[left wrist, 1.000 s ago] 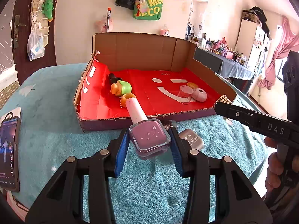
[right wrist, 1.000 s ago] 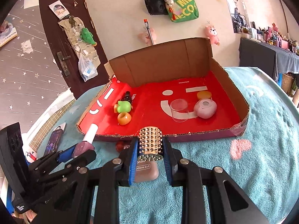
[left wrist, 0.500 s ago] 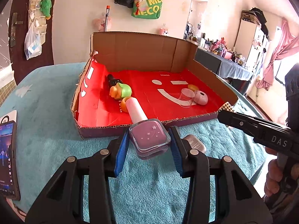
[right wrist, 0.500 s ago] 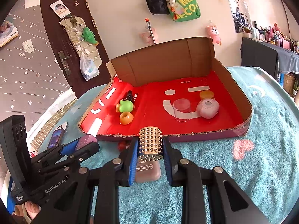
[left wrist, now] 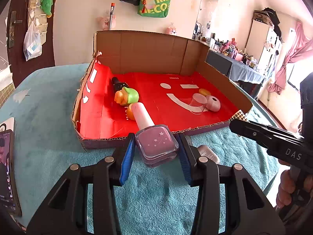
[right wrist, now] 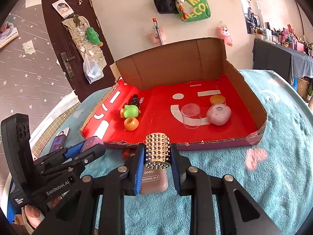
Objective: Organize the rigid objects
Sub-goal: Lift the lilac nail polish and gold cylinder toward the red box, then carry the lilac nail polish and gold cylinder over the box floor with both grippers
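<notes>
The pink nail polish bottle (left wrist: pixel 156 143) is sitting clamped in the left gripper's (left wrist: pixel 156 152) jaws just before the cardboard tray (left wrist: pixel 211 126), while the right gripper's (right wrist: pixel 158 157) jaws are clenching a studded gold cylinder (right wrist: pixel 157 149) above the teal-covered counter (left wrist: pixel 49 146).

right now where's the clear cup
In the right wrist view the clear cup stands upright on the red floor of the cardboard box, right of centre, just left of the pink round thing.

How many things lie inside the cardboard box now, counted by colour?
Green: 1, the toy
Orange: 2, the ring and the round lid
Black: 1, the tube
Clear: 1, the cup
Pink: 1, the round case
Total: 6
</notes>
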Tool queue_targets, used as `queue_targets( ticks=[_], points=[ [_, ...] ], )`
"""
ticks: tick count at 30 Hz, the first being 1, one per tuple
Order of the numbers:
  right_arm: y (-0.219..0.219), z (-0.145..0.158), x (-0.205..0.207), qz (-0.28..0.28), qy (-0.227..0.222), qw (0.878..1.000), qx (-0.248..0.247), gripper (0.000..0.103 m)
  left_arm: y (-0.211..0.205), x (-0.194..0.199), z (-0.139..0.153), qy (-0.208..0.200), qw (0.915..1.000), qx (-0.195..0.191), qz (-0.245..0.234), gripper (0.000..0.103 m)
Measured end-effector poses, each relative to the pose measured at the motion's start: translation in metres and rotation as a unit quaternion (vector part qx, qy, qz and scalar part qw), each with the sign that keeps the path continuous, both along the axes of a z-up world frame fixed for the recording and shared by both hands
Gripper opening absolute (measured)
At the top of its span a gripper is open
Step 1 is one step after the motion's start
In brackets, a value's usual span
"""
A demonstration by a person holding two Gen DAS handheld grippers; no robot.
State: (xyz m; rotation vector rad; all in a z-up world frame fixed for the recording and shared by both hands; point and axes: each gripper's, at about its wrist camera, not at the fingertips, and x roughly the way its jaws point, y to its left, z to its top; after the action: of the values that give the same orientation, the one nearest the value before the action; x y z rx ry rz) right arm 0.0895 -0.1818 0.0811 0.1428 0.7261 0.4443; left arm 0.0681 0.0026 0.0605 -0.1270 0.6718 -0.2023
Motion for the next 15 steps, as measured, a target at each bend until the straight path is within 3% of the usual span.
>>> queue_targets(
  ticks=[15],
  points=[
    [0.004,0.001,0.012,0.009,0.003,1.0,-0.008,0.027,0.001,0.012,-0.002,0.014,0.9998,-0.006,-0.013,0.04]
  ],
)
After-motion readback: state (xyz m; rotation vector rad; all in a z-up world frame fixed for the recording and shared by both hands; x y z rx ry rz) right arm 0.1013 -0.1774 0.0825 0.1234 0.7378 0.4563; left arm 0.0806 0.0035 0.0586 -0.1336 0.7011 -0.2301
